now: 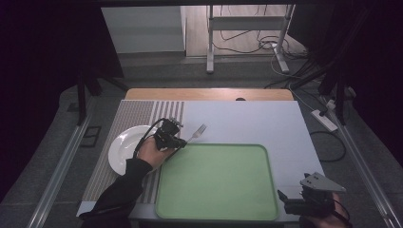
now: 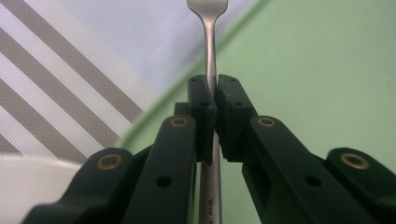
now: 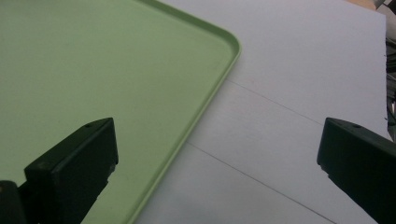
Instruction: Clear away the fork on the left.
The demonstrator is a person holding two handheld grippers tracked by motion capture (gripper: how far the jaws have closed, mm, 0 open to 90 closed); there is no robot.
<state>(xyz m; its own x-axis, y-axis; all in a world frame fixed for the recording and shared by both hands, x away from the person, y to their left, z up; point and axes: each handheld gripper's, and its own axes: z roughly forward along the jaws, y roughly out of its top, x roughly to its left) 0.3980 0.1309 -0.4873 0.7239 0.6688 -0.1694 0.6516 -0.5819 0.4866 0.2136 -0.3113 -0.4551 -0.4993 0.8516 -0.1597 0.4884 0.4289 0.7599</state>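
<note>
**Fork clamped above the tray's corner**

The fork (image 2: 211,56) sits pinched by its handle in the left gripper (image 2: 215,100), over the green tray's (image 1: 216,209) far-left corner beside the white plate (image 1: 119,147). Stamped lettering on the handle is illegible. The right gripper (image 3: 217,154) stands with jaws wide, empty.

The left claw (image 1: 177,132) is a black, blocky tool with a black cable looping from its body at centre left of the high view. In its own view each jaw is a matte black arm with a brass-ringed pivot and small round holes, ending in a ribbed block. A long black sleeve (image 1: 119,194) covers the forearm at lower left. The right claw (image 1: 285,202), lower right, is black and carries a grey three-cornered plate (image 1: 322,182) with small holes.
</note>
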